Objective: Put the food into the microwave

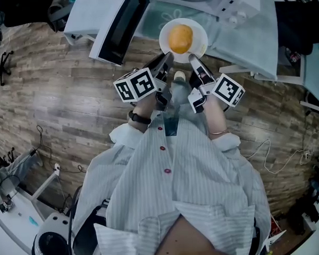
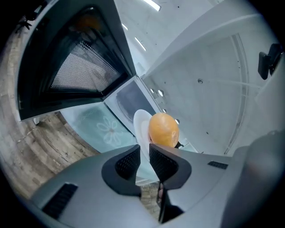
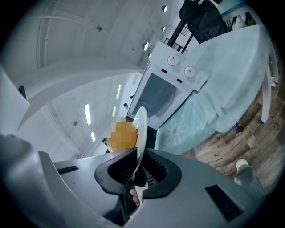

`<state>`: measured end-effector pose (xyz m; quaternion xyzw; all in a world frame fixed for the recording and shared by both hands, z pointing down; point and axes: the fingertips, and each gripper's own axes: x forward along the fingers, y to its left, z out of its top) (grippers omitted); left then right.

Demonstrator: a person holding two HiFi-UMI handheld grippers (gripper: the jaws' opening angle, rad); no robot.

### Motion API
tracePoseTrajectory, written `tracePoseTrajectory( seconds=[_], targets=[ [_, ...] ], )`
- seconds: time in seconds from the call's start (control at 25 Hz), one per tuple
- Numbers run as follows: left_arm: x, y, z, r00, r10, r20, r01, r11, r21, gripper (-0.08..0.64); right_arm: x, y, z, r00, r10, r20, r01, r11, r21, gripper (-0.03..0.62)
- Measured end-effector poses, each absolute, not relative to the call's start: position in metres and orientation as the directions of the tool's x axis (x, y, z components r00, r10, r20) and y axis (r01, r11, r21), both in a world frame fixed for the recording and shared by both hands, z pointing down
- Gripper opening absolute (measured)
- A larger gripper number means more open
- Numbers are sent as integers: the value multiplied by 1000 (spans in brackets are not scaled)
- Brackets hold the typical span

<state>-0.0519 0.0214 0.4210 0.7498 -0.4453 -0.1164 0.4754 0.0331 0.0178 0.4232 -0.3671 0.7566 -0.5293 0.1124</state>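
**Item:** food (image 1: 180, 39). One round, orange-yellow piece with a smooth, faintly glossy skin; its kind is uncertain. It lies loose at the centre of a white plate (image 1: 199, 43), with only a shallow rim to check it.

**Place:** upper middle of the head view. The plate is held in the air just in front of the microwave (image 1: 207, 0), above the edge of the cloth-covered table (image 1: 261, 42). The door (image 1: 119, 26) stands open at upper left. Wood floor (image 1: 70, 101) lies below.

**Hold:** the left gripper (image 1: 165, 64) and right gripper (image 1: 195, 63) are side by side on the plate's near rim.
- Left gripper (image 2: 144, 153): jaws closed on the thin rim of the plate (image 2: 141, 124), with the food (image 2: 163, 130) just beyond them.
- Right gripper (image 3: 138, 153): jaws clamped tight on the rim of the plate (image 3: 140, 124).

**Hazards, as judged:**
- Both grips are on one edge, so the far side hangs unsupported and the plate could droop or pivot in the pads.
- If the two hands move unevenly the plate would tilt, and a round piece would roll off readily.
- The smooth, thin rim could slip from the pads.
- The plate's far edge could strike the door or the frame of the opening on the way in and jolt the food loose.
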Motion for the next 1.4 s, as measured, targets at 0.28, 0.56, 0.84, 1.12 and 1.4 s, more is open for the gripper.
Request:
tracePoseTrajectory(
  seconds=[0.28, 0.56, 0.84, 1.12, 1.4],
  targets=[
    [-38, -42, 420, 559, -791, 247, -545, -126, 829, 66, 46, -47, 422, -722, -649, 238, -442, 170, -881, 54],
    [-20, -90, 417, 537, -799, 272, -553, -89, 828, 66, 65, -97, 423, -737, -619, 271, -433, 124, -893, 54],
    [-5, -123, 424, 516, -807, 287, -554, -59, 830, 66, 79, -134, 429, -766, -584, 269, -424, 145, -894, 55],
    [-1, -139, 432, 494, -814, 306, -562, -31, 826, 66, 83, -149, 439, -776, -550, 310, -434, 108, -895, 55],
    [-8, -151, 439, 483, -813, 326, -562, -3, 827, 66, 74, -165, 444, -791, -536, 295, -423, 131, -897, 55]
  ],
)
